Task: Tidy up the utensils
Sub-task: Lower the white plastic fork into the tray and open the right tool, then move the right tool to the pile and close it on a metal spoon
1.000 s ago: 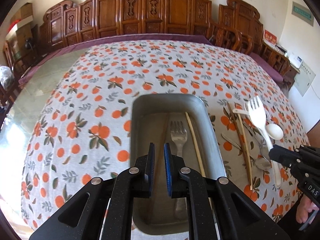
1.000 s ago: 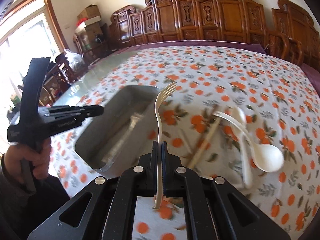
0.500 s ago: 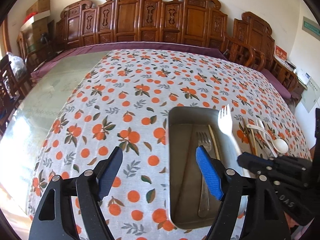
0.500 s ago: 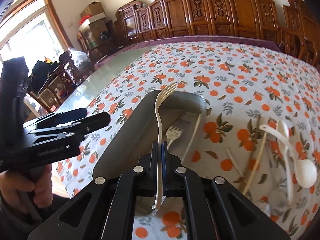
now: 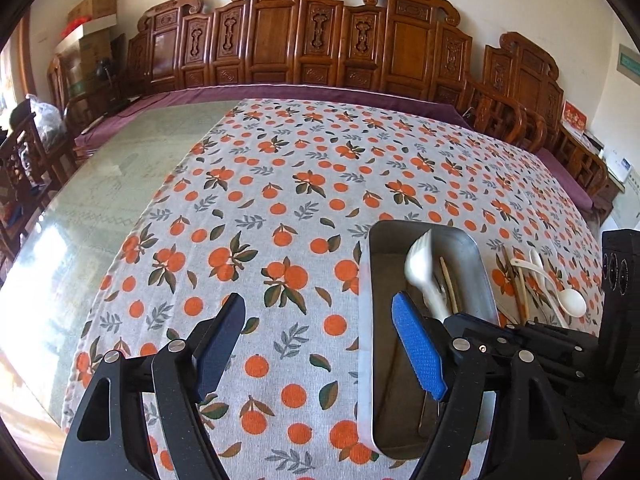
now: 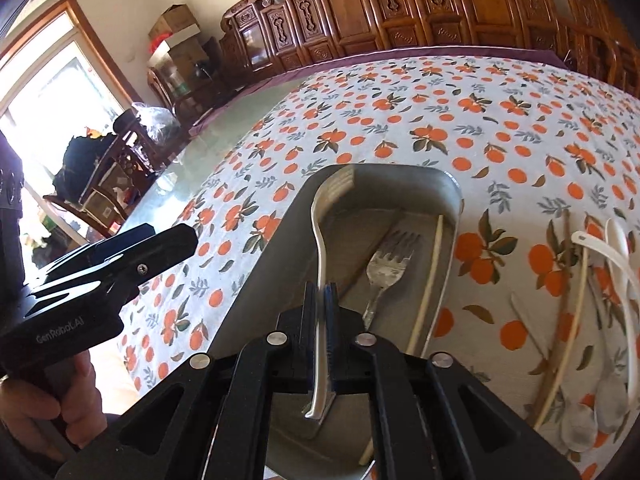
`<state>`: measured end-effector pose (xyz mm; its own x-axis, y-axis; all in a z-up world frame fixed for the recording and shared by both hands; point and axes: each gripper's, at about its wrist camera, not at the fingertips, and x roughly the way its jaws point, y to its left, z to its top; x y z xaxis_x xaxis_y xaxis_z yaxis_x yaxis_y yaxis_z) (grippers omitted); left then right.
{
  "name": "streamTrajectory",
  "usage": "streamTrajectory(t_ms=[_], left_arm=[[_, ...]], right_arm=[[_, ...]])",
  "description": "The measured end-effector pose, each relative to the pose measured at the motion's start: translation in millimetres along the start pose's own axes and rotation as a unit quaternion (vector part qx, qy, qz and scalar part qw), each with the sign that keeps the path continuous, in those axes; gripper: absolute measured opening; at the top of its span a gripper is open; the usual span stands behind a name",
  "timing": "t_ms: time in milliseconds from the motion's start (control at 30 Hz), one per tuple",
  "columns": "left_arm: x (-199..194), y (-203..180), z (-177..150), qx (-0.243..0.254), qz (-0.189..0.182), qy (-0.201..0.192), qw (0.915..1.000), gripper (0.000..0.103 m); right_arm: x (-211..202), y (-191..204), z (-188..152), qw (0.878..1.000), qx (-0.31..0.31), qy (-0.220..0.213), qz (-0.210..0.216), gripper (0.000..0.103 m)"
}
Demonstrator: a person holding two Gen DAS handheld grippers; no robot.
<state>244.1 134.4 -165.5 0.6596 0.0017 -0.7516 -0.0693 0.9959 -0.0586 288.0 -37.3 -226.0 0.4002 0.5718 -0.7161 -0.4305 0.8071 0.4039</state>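
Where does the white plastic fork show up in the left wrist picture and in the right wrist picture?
Left wrist: the white plastic fork is right of centre, tines up, over the metal tray.
Right wrist: the fork runs up the centre, clamped in the right claw, tines over the tray's far end.
Shared landmark: the metal fork lying in the tray.

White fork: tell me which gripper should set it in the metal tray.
Right. The right gripper already clamps the white fork above the metal tray; the left gripper is open and empty beside it.
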Motion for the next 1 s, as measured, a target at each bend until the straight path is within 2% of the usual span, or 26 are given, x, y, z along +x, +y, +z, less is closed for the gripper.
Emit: streamTrajectory(t_ms=[167, 433, 700, 767, 900, 1000], left_arm=[[1.8, -5.0, -1.5, 0.007, -0.001, 0.002, 1.0000, 0.073], [1.0, -23.3, -2.8, 0.018, -0.020, 0.003, 0.9996, 0.073], [1.1, -59.2, -5.5, 0.048, -0.049, 0.005, 0.9976, 0.073], [0.6, -68.8, -7.7, 0.057, -0.055, 0.006, 0.9969, 0.073], [-1.4, -83.2, -11.4, 0.069, -0.066, 0.006, 0.9954, 0.073], [-3.3, -92.3, -13.3, 0.075, -0.074, 0.005, 0.9945, 0.073]], right_arm=[[-8.1, -2.8, -3.0, 1.000, -0.011, -0.002, 0.007, 0.008], [-59.2, -20.5, -1.4, 0.997, -0.064, -0.042, -0.031, 0.008], [-112.6, -71.7, 2.2, 0.988, -0.094, -0.070, -0.103, 0.009], [-115.9, -87.4, -1.6, 0.986, -0.096, -0.066, -0.119, 0.014], [-117.7, -121.3, -12.8, 0.984, -0.081, -0.053, -0.146, 0.015], [-111.3, -137.0, -22.1, 0.985, -0.072, -0.041, -0.151, 0.015]])
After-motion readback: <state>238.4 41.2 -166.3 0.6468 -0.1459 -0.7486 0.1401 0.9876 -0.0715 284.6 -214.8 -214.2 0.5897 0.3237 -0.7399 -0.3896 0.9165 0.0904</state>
